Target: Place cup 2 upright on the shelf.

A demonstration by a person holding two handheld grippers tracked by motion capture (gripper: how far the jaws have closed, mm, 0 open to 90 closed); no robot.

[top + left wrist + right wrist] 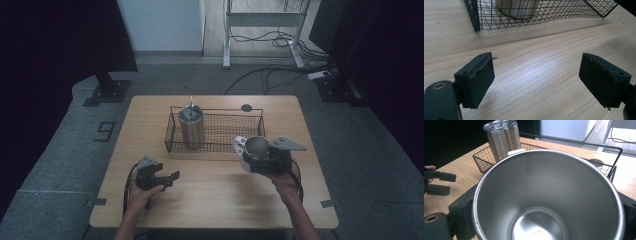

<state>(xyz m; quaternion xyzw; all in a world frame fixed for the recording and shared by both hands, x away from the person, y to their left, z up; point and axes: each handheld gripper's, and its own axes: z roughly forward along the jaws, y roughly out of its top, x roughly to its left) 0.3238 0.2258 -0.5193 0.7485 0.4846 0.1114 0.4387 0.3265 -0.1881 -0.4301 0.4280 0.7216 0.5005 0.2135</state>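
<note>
Steel cup [549, 195] clamped in my right jaws [260, 159], just beside wire basket [216, 148]; lidded tumbler [192, 126] already inside. Left jaws [167, 180] apart, empty.

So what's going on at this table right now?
A person holds a tool in each hand. The right tool is clamped around an empty, shiny steel cup with a white handle, lifted just in front of the black wire basket. A tall lidded steel tumbler already stands in that basket. The left tool holds nothing, its jaws apart over the wooden table.
</note>
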